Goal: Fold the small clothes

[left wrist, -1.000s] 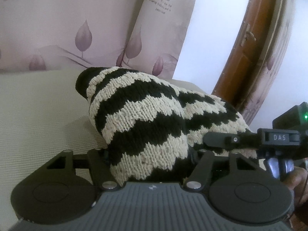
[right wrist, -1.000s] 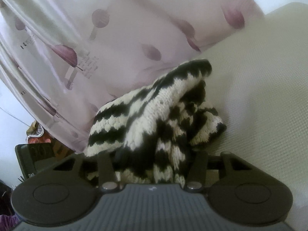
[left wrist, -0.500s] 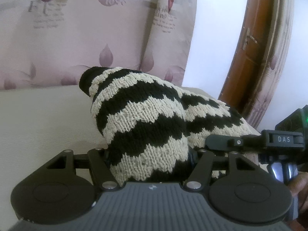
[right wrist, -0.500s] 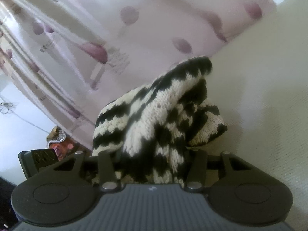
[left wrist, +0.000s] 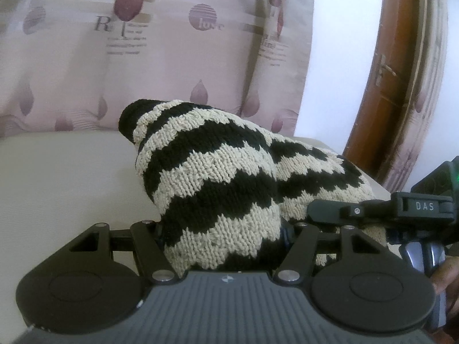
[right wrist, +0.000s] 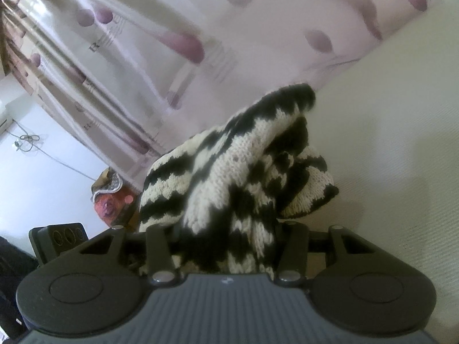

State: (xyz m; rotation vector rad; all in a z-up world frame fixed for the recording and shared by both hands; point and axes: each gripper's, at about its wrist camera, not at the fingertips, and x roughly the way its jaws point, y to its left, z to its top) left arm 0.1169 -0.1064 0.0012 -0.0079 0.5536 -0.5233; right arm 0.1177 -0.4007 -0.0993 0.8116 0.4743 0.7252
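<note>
Cream woven surface [left wrist: 63, 177] under chunky zigzag-striped knit garment [left wrist: 218, 189], bunched, pinched by both left hand-held gripper [left wrist: 223, 229] and right hand-held gripper [right wrist: 226, 235].

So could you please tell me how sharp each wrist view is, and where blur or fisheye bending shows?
Left wrist view: sharp, stitches of the striped knit garment read clearly, though the door frame bows from fisheye. Right wrist view: softer, the curtain smeared by motion, the garment's stitches hazy.

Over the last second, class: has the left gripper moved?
Yes. The left gripper, shut on the striped knit, has risen or tilted up: the curtain print has slid down.
</note>
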